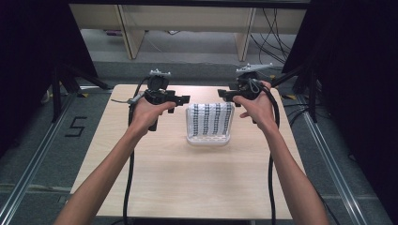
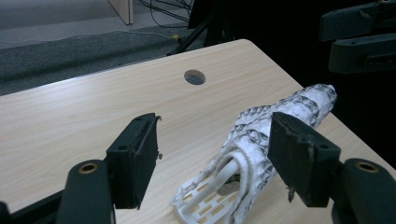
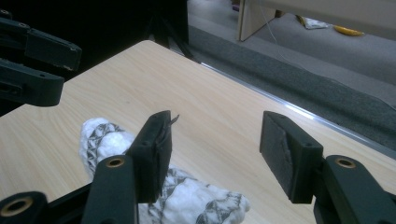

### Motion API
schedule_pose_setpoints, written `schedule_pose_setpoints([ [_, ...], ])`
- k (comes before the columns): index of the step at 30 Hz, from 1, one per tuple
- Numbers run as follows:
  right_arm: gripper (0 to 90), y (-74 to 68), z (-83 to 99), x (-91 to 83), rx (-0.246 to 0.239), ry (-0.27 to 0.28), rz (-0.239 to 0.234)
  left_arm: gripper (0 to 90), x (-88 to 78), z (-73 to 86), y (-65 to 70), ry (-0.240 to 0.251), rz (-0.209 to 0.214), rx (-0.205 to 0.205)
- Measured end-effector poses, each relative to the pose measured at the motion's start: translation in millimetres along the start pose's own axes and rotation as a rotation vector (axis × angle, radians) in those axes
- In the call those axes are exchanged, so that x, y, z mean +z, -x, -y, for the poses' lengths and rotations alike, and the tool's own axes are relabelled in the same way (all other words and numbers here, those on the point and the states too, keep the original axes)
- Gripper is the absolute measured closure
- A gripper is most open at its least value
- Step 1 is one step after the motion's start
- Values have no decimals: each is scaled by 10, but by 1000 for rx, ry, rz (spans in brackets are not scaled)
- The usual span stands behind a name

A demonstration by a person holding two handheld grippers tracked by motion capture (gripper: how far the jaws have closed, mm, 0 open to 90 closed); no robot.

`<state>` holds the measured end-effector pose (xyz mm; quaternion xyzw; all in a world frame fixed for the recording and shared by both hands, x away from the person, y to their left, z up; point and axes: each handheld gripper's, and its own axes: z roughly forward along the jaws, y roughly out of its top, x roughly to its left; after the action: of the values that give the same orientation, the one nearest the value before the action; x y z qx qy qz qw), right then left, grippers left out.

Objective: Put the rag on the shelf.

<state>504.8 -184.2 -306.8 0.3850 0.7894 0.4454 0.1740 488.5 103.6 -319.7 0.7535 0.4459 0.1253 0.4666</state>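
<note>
Resting at the table's (image 1: pixel 155 178) middle, slightly toward the far edge: one white slotted tray (image 1: pixel 209 139) with a black-and-white patterned cloth (image 1: pixel 210 117) draped over it

- Left gripper (image 1: pixel 180 99): held just left of the cloth's far end, raised off the table; jaws standing wide apart with nothing between them. Its own view places the cloth (image 2: pixel 261 135) between and beyond the pads, the tray (image 2: pixel 201 203) showing beneath the near end
- Right gripper (image 1: pixel 224 95): held just right of the cloth's far end; jaws likewise spread and empty. In its own view the cloth (image 3: pixel 187 196) sits low and behind the left-hand jaw
- Table: pale wood, a round cable hole (image 2: pixel 194 77) toward the far side

Risks, as judged:
- Tray looks light; a pinch that catches its wall along with the fabric could lift or drag it
- Cloth hangs loose over the tray; if only one gripper takes hold, the fabric could slide off sideways and bunch
- A shallow grip on one thin layer could slip once pulled
- Grippers face each other closely across the cloth; closing in together risks jaws knocking
</note>
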Motion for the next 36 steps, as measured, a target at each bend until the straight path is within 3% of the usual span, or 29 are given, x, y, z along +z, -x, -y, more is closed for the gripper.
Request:
schedule_pose_setpoints([
  [4,444,-42,31,-26,-16,16,-14,326,-29,31,33,-1,8,9],
  [5,441,-62,32,-46,-12,-1,-9,326,-32,41,42,0,12,8],
  [6,440,-70,38,-46,-37,11,-1,326,-38,50,47,-1,15,10],
  [12,438,-142,44,-83,-68,32,-14,325,-63,81,90,-2,32,16],
  [13,438,-165,46,-102,-49,14,-22,325,-67,85,102,1,31,19],
  [16,436,-197,74,-106,-55,17,-28,325,-86,102,125,3,34,27],
  [17,436,-182,79,-111,-88,21,-19,325,-93,110,132,4,34,28],
  [20,433,-221,112,-117,-54,14,-33,324,-107,134,150,19,36,18],
  [24,419,-233,136,-131,-70,27,-35,308,-130,167,161,14,46,16],
  [27,395,-262,166,-142,-52,23,-46,296,-157,198,165,3,51,27],
  [28,385,-248,175,-144,-73,26,-51,292,-164,207,167,-4,52,25],
  [29,366,-265,189,-156,-48,22,-46,284,-163,219,174,7,55,13],
  [30,346,-248,195,-148,-67,36,-47,281,-178,228,164,-2,53,22],
  [31,331,-259,206,-158,-45,31,-47,278,-182,239,164,-1,53,20],
  [33,313,-252,212,-166,-52,32,-41,267,-182,251,171,2,54,11],
  [35,264,-288,241,-188,-10,14,-31,260,-212,303,172,-7,60,21],
  [36,264,-286,252,-181,-22,22,-34,257,-215,325,186,0,64,9],
])
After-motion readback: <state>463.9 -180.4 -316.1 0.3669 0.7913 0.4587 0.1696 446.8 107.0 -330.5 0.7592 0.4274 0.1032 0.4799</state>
